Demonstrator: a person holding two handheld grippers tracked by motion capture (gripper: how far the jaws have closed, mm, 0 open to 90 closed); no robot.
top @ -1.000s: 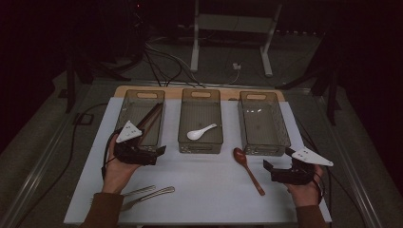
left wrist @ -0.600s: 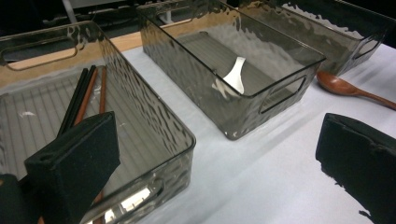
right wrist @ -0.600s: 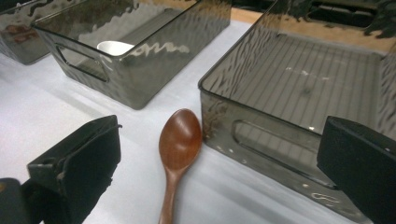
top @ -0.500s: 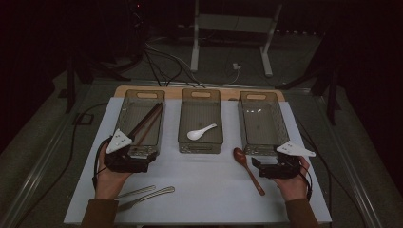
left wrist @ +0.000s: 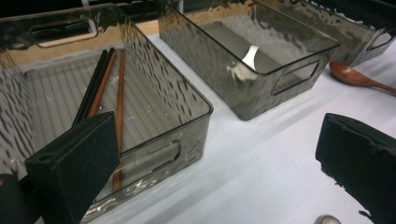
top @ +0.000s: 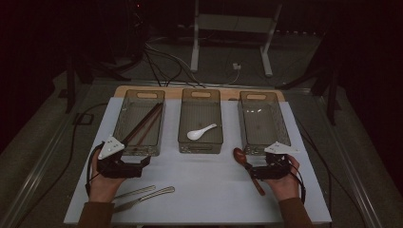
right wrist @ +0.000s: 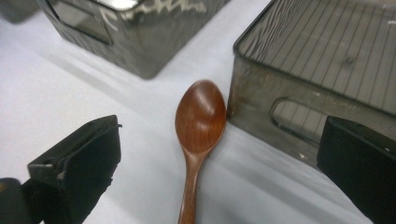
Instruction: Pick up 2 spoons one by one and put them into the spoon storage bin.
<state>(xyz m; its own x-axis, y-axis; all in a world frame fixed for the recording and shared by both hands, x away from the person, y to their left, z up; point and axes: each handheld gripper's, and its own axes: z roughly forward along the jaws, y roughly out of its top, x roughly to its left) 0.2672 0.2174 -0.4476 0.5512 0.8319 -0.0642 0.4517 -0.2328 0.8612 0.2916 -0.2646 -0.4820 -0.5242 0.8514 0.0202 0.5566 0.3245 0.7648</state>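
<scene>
Our right gripper (right wrist: 219,172) straddles the wooden spoon (right wrist: 198,135) – jaws wide apart, gripping nothing.

The wooden spoon lies flat on the white table (top: 209,175), its bowl just beside the near wall of the right bin (right wrist: 327,79) – whether they touch, we cannot tell – and its handle running back between our two black jaws, clear of both. In the high view the spoon (top: 248,168) sits in front of that bin, with our right gripper (top: 266,170) over its handle. Our left gripper (left wrist: 219,172) is also spread wide and holds nothing, near the left bin (left wrist: 154,107) with the chopsticks (left wrist: 105,86) in it. We can read no writing or labels anywhere.
</scene>
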